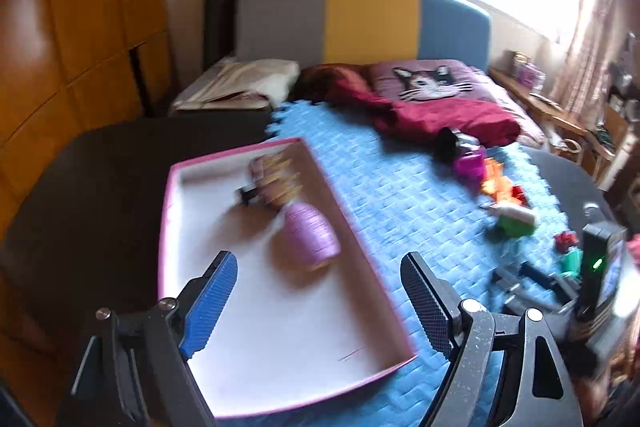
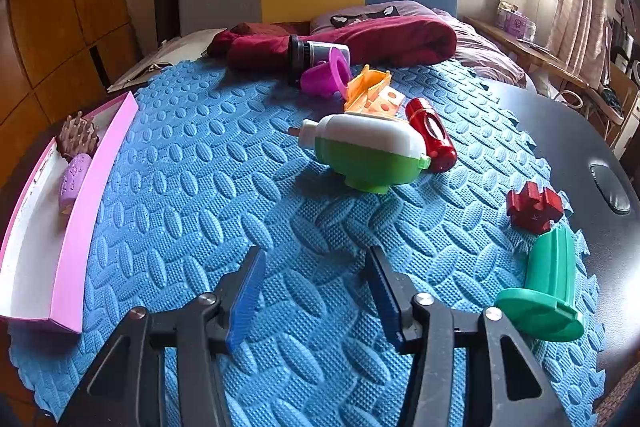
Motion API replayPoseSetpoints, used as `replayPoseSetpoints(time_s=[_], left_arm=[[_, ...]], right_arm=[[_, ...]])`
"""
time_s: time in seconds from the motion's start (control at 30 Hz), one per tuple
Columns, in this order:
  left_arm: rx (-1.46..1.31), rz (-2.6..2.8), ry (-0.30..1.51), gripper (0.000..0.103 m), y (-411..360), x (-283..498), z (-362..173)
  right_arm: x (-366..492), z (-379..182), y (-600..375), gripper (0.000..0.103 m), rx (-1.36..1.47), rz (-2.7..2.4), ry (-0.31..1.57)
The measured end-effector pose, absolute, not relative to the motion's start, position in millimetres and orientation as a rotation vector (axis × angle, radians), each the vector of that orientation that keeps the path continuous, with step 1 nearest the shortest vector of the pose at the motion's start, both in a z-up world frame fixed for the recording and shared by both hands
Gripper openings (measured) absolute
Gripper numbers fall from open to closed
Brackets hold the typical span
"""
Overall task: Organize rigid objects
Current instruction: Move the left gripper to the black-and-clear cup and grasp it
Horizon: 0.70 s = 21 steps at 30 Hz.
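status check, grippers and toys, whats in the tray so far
Left gripper open, empty, over pink tray. Right gripper open, empty, over blue mat. Tray holds purple roller and brush. Path clear.

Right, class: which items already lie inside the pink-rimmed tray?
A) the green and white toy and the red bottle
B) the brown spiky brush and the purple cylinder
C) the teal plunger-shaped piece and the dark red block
B: the brown spiky brush and purple cylinder lie in the pink-rimmed tray; the others sit on the blue mat.
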<state>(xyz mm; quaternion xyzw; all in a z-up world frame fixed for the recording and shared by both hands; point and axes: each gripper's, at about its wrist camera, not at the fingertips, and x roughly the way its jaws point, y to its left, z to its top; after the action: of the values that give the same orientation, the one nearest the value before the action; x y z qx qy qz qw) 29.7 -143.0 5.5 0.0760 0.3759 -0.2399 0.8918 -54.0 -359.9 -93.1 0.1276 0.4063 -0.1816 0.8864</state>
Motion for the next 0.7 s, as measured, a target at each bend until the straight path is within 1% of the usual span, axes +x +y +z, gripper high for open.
replayPoseSetpoints(time_s=[0.03, 0.1, 0.23, 0.27, 0.3, 0.4, 0.47, 0.57, 0.7], left_arm=[[0.162, -0.517, 0.783, 0.085, -151.7, 32.5, 7.0], [0.161, -0.543, 0.794, 0.085, -169.2, 38.7, 9.6], [0.157, -0.61, 0.832, 0.086, -213.4, 57.8, 10.8], [0.161, -0.622, 0.84, 0.091, -225.3, 62.9, 10.1], [0.166, -0.632, 0.855, 0.093, -238.5, 69.8, 8.5], [0.172, -0.659, 0.885, 0.094, -280.0, 89.9, 5.4], [0.185, -0.664, 0.905, 0.096, -306.4, 101.3, 2.9], [0.205, -0.693, 0.926, 0.103, -343.8, 115.8, -0.6], [0.202, -0.703, 0.989, 0.103, -394.7, 142.2, -10.2]], right_arm=[[-53.0, -93.9, -358.3, 0.063, 0.258, -0.37, 0.849], [-52.4, -95.5, -355.3, 0.071, 0.244, -0.359, 0.854], [-50.5, -96.6, -351.6, 0.076, 0.23, -0.349, 0.86], [-50.3, -96.9, -351.7, 0.078, 0.233, -0.341, 0.859], [-50.2, -97.1, -351.4, 0.079, 0.232, -0.338, 0.859], [-49.4, -97.8, -349.3, 0.083, 0.224, -0.331, 0.861], [-50.0, -97.7, -349.8, 0.083, 0.228, -0.326, 0.859], [-49.2, -98.1, -349.4, 0.088, 0.23, -0.312, 0.859], [-47.7, -99.5, -346.8, 0.095, 0.223, -0.291, 0.863]])
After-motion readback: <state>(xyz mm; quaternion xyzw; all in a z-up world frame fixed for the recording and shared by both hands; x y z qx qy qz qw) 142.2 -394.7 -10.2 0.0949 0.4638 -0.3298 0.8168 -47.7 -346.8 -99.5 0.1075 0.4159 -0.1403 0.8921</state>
